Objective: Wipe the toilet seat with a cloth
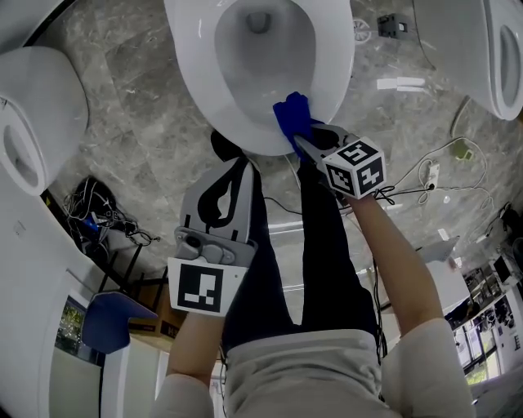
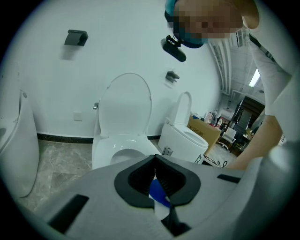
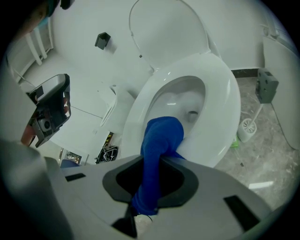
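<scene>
A white toilet stands with its lid (image 2: 125, 101) raised, and its seat (image 1: 333, 77) rings the bowl. A blue cloth (image 1: 292, 121) lies pressed on the near edge of the seat. My right gripper (image 1: 309, 140) is shut on this cloth; in the right gripper view the cloth (image 3: 160, 138) runs out from between the jaws onto the seat (image 3: 224, 101). My left gripper (image 1: 235, 173) hangs back from the toilet over the person's dark trousers, shut and holding nothing. In the left gripper view the toilet seat (image 2: 119, 145) is ahead of its closed jaws.
More white toilets stand at the left (image 1: 37, 114) and right (image 1: 500, 49). A toilet brush in its holder (image 3: 247, 125) and a grey box (image 1: 393, 24) sit on the marble floor beside the bowl. Cables and a power strip (image 1: 431, 173) lie at the right.
</scene>
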`<state>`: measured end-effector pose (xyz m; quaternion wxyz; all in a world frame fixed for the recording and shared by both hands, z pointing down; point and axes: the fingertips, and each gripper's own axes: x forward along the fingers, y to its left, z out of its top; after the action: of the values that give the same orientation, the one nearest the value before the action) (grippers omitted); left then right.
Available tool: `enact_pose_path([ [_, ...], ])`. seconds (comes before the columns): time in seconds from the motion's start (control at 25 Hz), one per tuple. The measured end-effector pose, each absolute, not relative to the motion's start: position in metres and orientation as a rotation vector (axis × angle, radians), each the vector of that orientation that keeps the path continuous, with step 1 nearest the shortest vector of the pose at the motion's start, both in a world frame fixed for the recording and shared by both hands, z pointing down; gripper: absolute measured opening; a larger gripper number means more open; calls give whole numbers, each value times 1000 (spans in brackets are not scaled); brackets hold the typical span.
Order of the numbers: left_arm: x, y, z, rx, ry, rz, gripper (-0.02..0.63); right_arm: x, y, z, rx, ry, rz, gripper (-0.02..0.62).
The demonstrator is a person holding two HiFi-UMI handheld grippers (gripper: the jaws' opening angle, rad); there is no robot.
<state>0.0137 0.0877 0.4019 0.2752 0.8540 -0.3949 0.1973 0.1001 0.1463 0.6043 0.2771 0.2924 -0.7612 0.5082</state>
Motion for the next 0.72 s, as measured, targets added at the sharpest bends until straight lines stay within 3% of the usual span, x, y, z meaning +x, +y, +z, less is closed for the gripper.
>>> enact_pose_path([
  [0.72,34,81,407,2292,-1026,540,8,130,124,606,899,-2010,1307,64],
])
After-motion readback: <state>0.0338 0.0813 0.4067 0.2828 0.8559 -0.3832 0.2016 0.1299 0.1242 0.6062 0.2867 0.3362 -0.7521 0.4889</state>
